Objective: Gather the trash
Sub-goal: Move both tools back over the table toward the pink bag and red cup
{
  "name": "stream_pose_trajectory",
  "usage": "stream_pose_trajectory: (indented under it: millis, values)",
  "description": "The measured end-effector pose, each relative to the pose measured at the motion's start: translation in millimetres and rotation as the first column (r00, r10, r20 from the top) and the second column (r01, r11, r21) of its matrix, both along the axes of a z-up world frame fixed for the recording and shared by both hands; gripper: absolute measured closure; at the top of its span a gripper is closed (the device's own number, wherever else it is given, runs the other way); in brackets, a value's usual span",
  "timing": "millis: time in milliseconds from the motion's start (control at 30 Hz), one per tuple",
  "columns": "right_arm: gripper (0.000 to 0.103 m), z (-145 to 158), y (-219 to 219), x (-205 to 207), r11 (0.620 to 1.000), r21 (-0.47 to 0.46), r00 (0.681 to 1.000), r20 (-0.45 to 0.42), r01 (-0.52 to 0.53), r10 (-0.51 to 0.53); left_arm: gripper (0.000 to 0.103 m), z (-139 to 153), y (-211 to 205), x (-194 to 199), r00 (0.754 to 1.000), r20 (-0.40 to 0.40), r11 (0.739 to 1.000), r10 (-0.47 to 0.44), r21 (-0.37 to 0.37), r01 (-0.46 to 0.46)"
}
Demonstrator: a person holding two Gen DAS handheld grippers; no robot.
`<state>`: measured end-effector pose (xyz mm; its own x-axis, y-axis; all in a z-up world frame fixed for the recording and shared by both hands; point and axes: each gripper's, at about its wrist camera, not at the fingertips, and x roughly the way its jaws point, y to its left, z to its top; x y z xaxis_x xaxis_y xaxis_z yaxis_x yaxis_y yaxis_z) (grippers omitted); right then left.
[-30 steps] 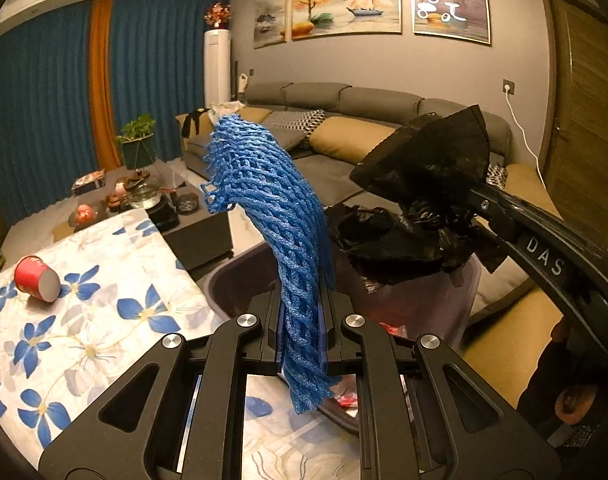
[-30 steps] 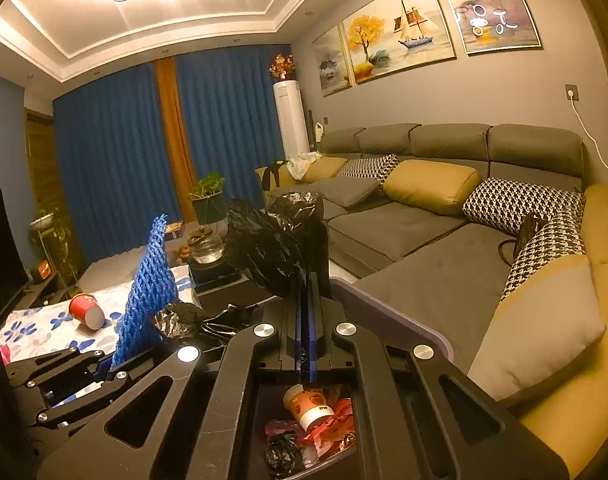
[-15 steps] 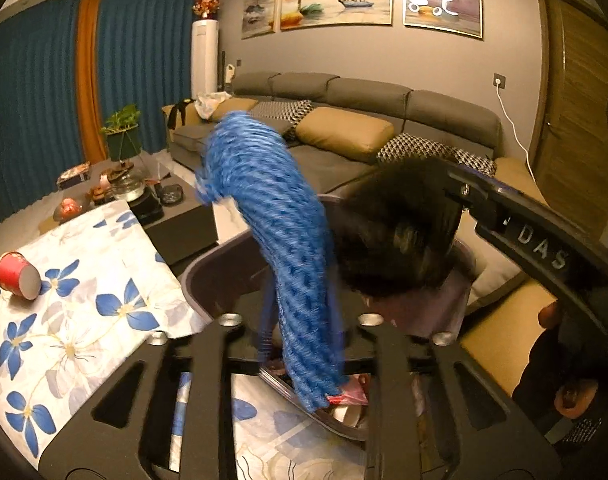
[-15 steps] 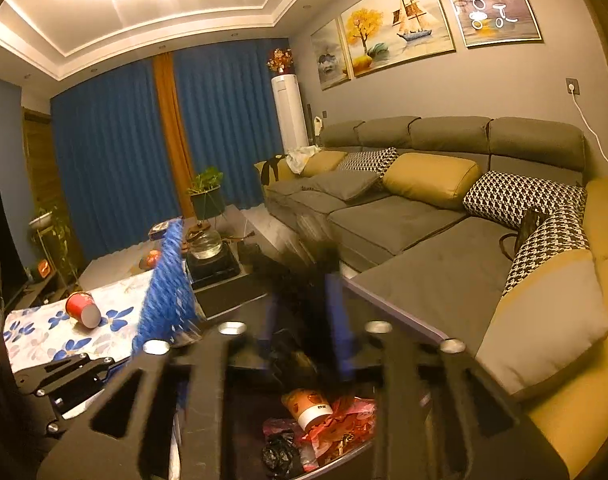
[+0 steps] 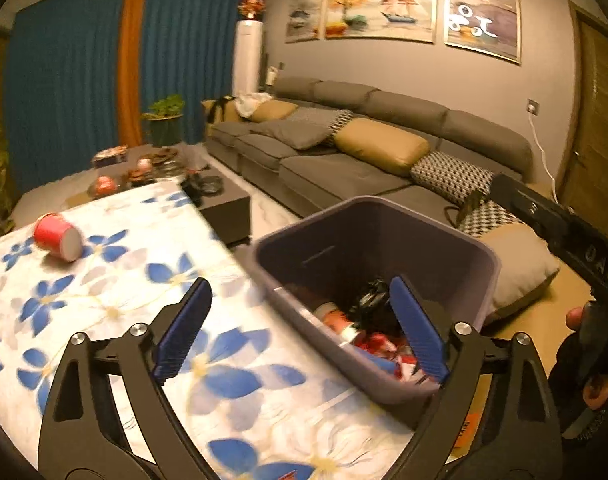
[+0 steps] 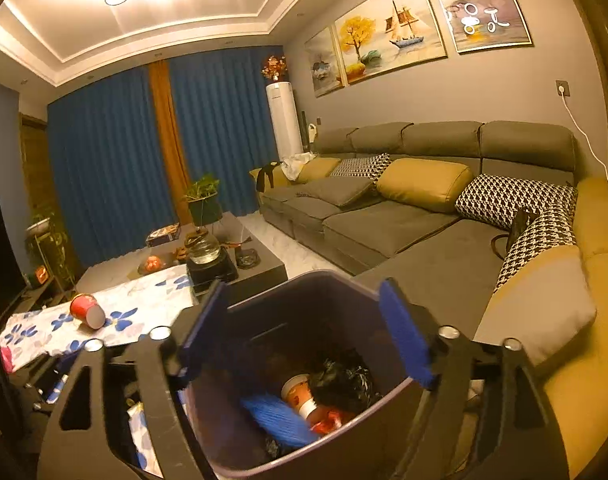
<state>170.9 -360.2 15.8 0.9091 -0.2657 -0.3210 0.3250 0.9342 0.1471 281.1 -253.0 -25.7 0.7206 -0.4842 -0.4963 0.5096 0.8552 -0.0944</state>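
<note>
We see our left gripper [image 5: 300,328] as black angular arms with triangular cut-outs, silver round screws and ribbed blue pads [image 5: 182,330]. Our right gripper [image 6: 306,336] matches: black frame, silver screws, blue pads [image 6: 404,340]. White letters "DAS" mark its side.

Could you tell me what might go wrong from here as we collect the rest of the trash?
The red cup lies on its side on the floral tablecloth, so a nudge could roll it away. The bin sits close by the table edge; with the open left gripper beside it, a careless swing might bump it.
</note>
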Motion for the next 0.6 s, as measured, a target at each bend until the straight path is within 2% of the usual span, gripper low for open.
stream_pose_trajectory:
  millis: [67,167,333,433,600]
  values:
    - [0.017,-0.7,6.7,-3.0,1.0,-0.008,1.0,0.001,-0.009,0.009,0.011,2.1,15.1,-4.0,0.999,0.003,0.999,0.049,0.001,-0.049]
    - [0.015,-1.3,20.3,-7.3,0.999,-0.003,0.999,-0.006,-0.039,0.039,0.01,4.3,38.8,-11.3,0.993,0.008,0.993,0.116,0.0,-0.116]
    - [0.014,-2.7,47.9,-8.4,0.996,0.0,0.996,-0.013,-0.089,0.089,0.01,3.8,92.9,-20.2,0.967,0.019,0.967,0.252,0.02,-0.253]
    - [0.014,-3.1,67.0,-5.7,0.991,-0.001,0.991,-0.021,-0.13,0.13,0.01,1.8,134.0,-24.6,0.942,0.01,0.941,0.337,0.019,-0.337]
    - [0.014,-5.4,106.5,-2.6,0.978,-0.013,0.978,-0.027,-0.208,0.208,0.01,-2.0,204.7,-31.6,0.882,0.002,0.881,0.472,0.031,-0.472]
